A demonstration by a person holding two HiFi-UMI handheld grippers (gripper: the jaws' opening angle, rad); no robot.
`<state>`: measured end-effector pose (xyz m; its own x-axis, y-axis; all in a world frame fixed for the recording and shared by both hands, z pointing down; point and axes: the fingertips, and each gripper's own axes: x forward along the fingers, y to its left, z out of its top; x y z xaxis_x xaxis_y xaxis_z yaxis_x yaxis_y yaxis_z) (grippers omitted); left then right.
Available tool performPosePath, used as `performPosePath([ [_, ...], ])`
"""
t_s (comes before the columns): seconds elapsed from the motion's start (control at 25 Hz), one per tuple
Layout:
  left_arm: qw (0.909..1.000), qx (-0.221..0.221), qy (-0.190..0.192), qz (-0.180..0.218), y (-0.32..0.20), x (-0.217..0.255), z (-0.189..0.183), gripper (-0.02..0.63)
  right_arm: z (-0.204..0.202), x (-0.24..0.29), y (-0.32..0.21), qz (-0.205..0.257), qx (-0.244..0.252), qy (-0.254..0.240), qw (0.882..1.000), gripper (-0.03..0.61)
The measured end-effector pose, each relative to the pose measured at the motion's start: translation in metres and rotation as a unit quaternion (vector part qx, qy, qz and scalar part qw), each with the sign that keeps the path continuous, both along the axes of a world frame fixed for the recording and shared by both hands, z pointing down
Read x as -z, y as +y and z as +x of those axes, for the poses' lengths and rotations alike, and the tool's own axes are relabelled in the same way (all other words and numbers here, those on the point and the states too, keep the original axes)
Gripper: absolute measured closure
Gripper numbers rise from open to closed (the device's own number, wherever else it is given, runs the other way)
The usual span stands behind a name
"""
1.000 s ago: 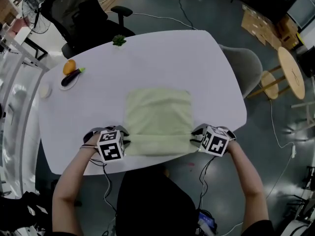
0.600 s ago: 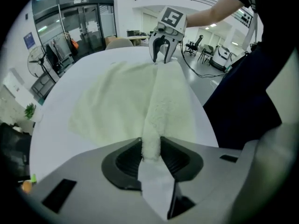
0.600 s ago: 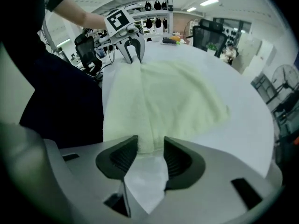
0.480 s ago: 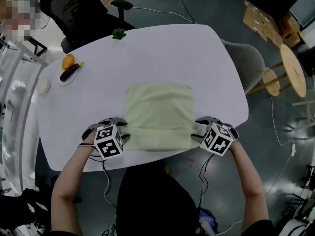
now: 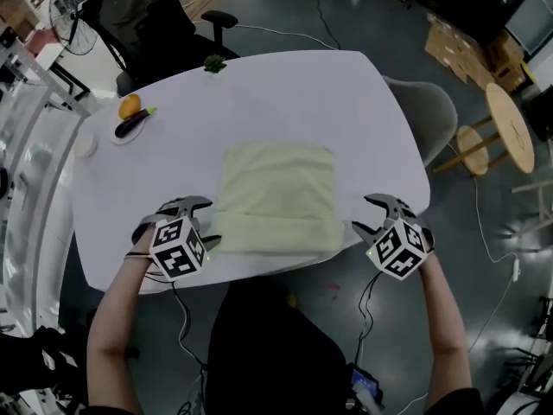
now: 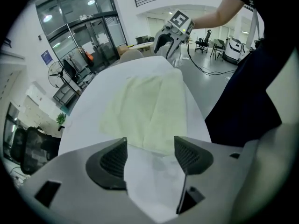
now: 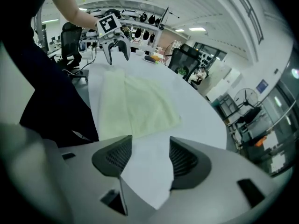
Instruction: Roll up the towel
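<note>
While the left hand-held gripper [image 5: 202, 221] and the right hand-held gripper [image 5: 371, 215] hang just beside its two near corners, one pale yellow-green towel [image 5: 278, 184] lies on the middle of the single white table [image 5: 285, 85]. Its near edge is turned over into a low, soft band across the full width; the rest lies spread flat, roughly square. Both grippers: jaws opening, only bare table between them, towel untouched. Count: one towel, two grippers, one table. At the table's far left, one plate [image 5: 119, 139] carries one orange fruit [image 5: 130, 106] and one dark aubergine [image 5: 134, 124]; one small green plant [image 5: 213, 64] stands at the far edge
</note>
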<state>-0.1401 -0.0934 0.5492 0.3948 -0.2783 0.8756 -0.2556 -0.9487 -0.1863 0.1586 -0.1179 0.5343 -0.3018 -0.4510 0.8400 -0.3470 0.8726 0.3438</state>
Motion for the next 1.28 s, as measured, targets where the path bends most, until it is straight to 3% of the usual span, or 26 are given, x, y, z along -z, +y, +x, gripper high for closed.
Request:
performPosePath([
  [0.2,0.9999,-0.006,0.009,0.013,0.030,0.007,0.008,0.268,-0.015,0.006,0.035,0.013,0.034,0.001,0.999,0.310],
  [0.52,0.9998,-0.018,-0.010,0.007,0.067,-0.023,0.018,0.273,-0.052,-0.024,0.088,0.001,0.077,-0.006,0.997,0.310],
  [0.84,0.9997,-0.014,-0.018,-0.003,0.057,-0.054,0.018,0.278,-0.068,-0.063,0.093,-0.023,0.065,-0.009,0.998,0.323],
  [0.96,0.9994,-0.016,-0.027,0.013,0.045,-0.059,0.016,0.313,-0.062,-0.070,0.082,-0.008,0.056,0.003,0.998,0.359],
  [1.08,0.9980,-0.017,-0.036,0.049,0.029,-0.059,0.013,0.397,-0.055,-0.074,0.070,0.025,0.066,0.031,0.997,0.399],
  [1.28,0.9961,-0.036,-0.055,0.059,0.023,-0.060,0.015,0.441,-0.052,-0.074,0.064,0.057,0.095,0.075,0.991,0.410],
])
